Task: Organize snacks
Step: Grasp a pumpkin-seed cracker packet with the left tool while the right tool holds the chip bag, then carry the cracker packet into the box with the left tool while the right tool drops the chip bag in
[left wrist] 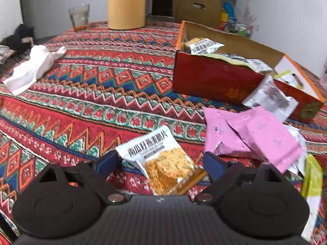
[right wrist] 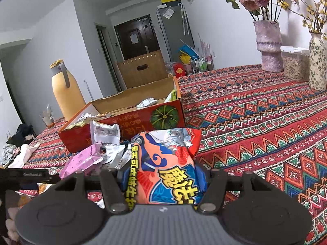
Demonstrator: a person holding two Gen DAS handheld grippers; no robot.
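A white packet of oat crisps [left wrist: 163, 167] lies on the patterned tablecloth [left wrist: 92, 106] between the fingers of my left gripper [left wrist: 160, 160], which is open; the pads do not press on it. Right of it lie two pink packets [left wrist: 255, 134] and a white packet [left wrist: 269, 96] that leans on the red cardboard box [left wrist: 214, 81]. Several snack packets are in the box. My right gripper [right wrist: 163, 175] is shut on a puffy orange and blue snack bag [right wrist: 169, 159], held above the table in front of the red box [right wrist: 126, 126]. The pink packets [right wrist: 81, 161] lie to its left.
A yellow thermos jug [left wrist: 126, 4], a glass [left wrist: 79, 17] and a crumpled white cloth [left wrist: 32, 67] stand on the far left of the table. A green-yellow packet [left wrist: 312, 179] lies at the right edge. Two vases [right wrist: 268, 47] [right wrist: 317, 61] with dried flowers stand at the far right.
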